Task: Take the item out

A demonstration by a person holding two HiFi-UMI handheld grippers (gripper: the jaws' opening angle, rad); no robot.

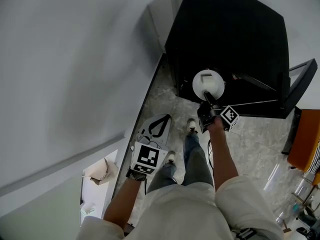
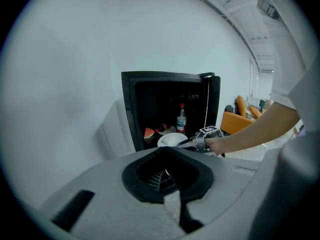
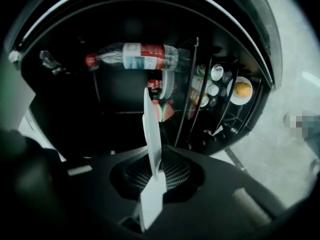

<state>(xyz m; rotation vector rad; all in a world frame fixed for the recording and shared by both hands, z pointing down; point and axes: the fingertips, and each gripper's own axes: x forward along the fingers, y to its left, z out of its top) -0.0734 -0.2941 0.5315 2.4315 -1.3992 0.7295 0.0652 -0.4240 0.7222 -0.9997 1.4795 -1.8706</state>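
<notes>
A white plate point(image 1: 208, 84) hangs in front of the open black fridge point(image 1: 225, 29), and my right gripper point(image 1: 206, 101) is shut on its near rim. The right gripper view shows the plate point(image 3: 152, 134) edge-on, pinched between the jaws of the right gripper point(image 3: 152, 184). From the left gripper view, the plate point(image 2: 170, 140) and right gripper point(image 2: 192, 141) sit just outside the fridge point(image 2: 170, 104). My left gripper point(image 1: 159, 126) hangs low beside the wall, away from the fridge. Its jaws point(image 2: 172, 194) stand together with nothing between them.
Inside the fridge are a red-capped bottle point(image 2: 181, 120) and a watermelon slice point(image 2: 149, 133). The open door point(image 1: 300, 84) stands to the right, its shelves holding cans and an orange point(image 3: 242, 90). An orange chair point(image 1: 305, 144) is further right. A white wall point(image 1: 75, 59) is on the left.
</notes>
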